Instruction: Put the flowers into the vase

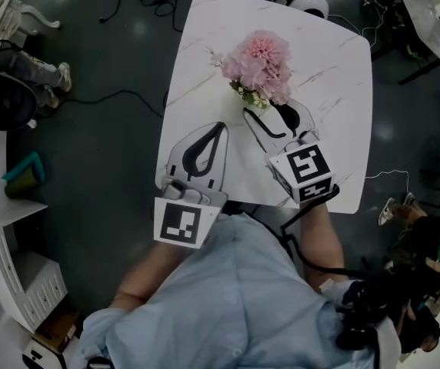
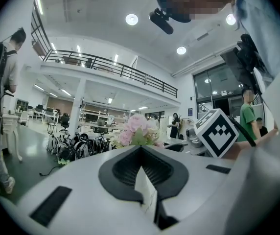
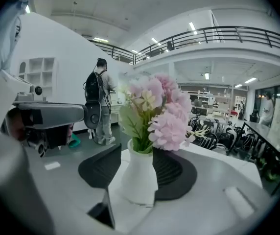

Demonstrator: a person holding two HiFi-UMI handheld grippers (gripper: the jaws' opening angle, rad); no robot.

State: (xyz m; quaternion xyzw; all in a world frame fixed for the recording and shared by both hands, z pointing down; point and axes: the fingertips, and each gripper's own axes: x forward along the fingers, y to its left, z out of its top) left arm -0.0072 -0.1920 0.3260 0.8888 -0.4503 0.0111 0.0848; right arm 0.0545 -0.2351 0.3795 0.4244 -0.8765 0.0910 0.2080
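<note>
pale blue shirt [image 1: 235, 298] fills the bottom of the head view. just past it sit the two marker cubes, the left cube [image 1: 183, 223] and the right cube [image 1: 306, 172], each at the back of its own tool. both tools reach out over the white marbled table [image 1: 335, 129].

right gripper [image 1: 268, 115] has its jaws standing wide apart, and the white vase [image 3: 140, 180] stands upright on the table between them. on the left side a gap shows between pad and vase. the right pad sits just behind the vase's side, and no squeeze on it is visible. pink flowers [image 3: 164, 111] with green leaves rise out of the vase's neck, straight ahead of this gripper and above its jaw tips.

left gripper [image 1: 220, 127] lies off to the left of the right one, near it but apart. its jaws are brought together at the tips, with nothing between them, only a slip of table showing through the hollow behind. from this gripper the flowers stand ahead and a little to the right, clear of its tips.
</note>
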